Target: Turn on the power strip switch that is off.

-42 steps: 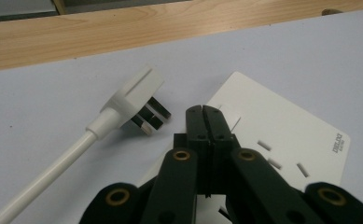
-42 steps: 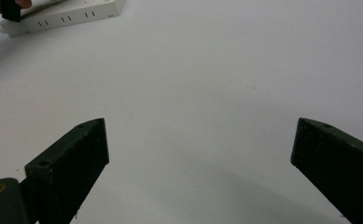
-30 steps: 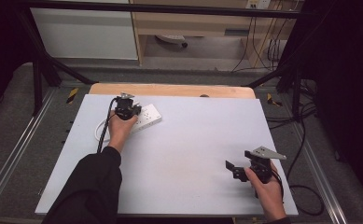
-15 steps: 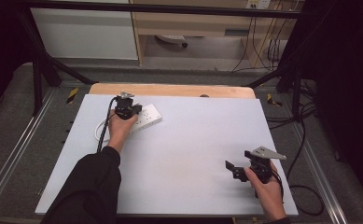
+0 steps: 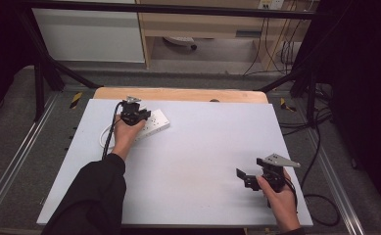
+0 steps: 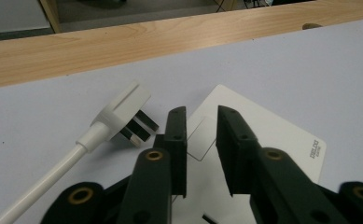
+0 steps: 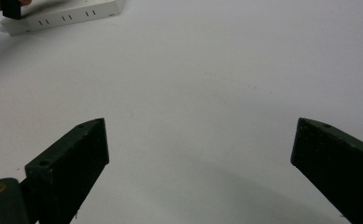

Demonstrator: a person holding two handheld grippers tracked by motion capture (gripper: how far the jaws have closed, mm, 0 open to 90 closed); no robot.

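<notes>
1. High view showed the white worktop carrying all the work, with the power strip near its far left corner, just short of the bare wooden edge.
2. That strip lay flat with its long axis slanting from near-left to far-right across the worktop; in the right gripper view it sat far off at the top left, well apart from that hand's jaws.
3. The left gripper hung directly over the strip's near-left end, so this hand was by far the nearer one; the right gripper rested near the worktop's near right corner.
4. The left gripper's jaws had just been opening and stood slightly parted. Nothing was pinched between them, and the strip's white face showed through the gap and beyond it.
5. The white plug lay on the worktop just beside the left-hand jaw, touching neither jaw. Its dark pins pointed toward the strip, and its cable trailed back toward the hand.
6. The coming move probably turns on that offset: the plug lay to the side of the jaws rather than between them.
7. The right gripper's jaws were spread wide over bare worktop, grasping nothing.
</notes>
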